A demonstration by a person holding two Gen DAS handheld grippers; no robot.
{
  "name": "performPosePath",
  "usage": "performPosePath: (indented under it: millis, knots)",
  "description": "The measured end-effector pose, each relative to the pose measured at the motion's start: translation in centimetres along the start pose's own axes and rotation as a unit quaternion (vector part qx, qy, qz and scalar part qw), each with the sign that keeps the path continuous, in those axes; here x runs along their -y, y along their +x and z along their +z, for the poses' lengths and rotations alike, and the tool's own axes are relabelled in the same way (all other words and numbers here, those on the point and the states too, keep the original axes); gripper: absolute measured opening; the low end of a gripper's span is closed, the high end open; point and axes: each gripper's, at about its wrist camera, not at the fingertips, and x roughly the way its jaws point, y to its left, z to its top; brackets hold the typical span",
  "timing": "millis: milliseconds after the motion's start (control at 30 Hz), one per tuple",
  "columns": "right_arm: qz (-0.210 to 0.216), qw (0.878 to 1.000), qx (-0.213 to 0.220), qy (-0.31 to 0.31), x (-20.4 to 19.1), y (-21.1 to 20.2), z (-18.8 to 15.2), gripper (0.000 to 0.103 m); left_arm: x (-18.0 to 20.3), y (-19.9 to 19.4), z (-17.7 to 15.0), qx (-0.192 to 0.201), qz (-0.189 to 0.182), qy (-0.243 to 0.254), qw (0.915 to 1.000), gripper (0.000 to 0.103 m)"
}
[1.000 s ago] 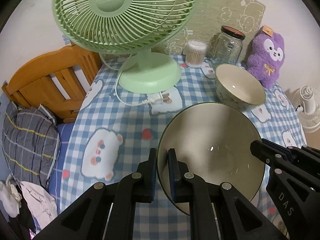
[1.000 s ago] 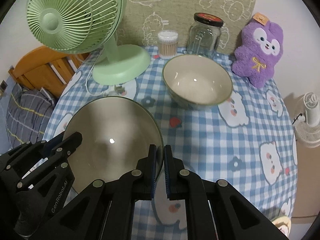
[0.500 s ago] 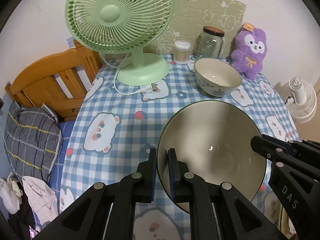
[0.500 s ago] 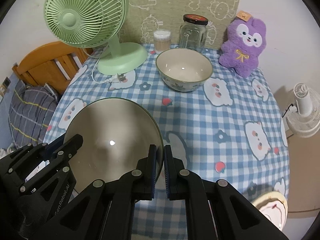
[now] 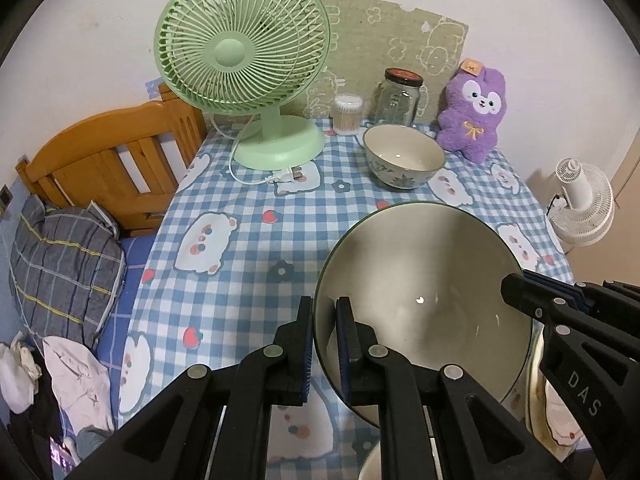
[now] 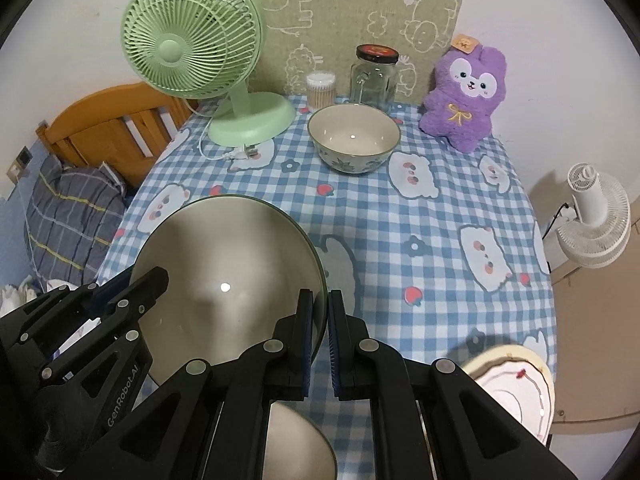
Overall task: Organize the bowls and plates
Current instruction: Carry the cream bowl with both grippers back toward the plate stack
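The big bowl (image 5: 424,296) hung above the checked table (image 5: 248,248), carried by its rim from two opposite sides, so the likeliest trouble was a slip: glazed rims pinched by narrow pads could slide if the two hands drifted apart or tilted unevenly, and the bowl would drop onto whatever pale dish (image 6: 300,444) showed just below it. A plate (image 6: 516,388) near the table's edge also looked exposed to a knock. The left gripper (image 5: 323,344) was clamped on the bowl's left rim, jaws nearly together. The right gripper (image 6: 320,340) pinched the opposite rim the same way. A small bowl (image 6: 354,136) sat far back by the jar (image 6: 374,76).
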Motion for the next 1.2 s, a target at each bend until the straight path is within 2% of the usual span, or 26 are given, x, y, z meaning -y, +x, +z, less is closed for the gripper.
performPosePath:
  millis: [600,767,1200]
  knots:
    - [0.001,1.0,0.009,-0.015,0.2,-5.3,-5.7,0.01,1.3,-5.1,-4.2,-0.007,-0.011,0.01,0.9999,0.007]
    - [0.003,1.0,0.001,-0.014,0.2,-5.4,-7.6,0.01,1.8,-5.7,-5.8,-0.006,-0.011,0.017,0.9998,0.007]
    - [0.015,1.0,-0.021,-0.009,0.6,-3.6,-11.6,0.01,2.1,-4.5,-9.4,-0.033,-0.02,0.023,0.999,0.007]
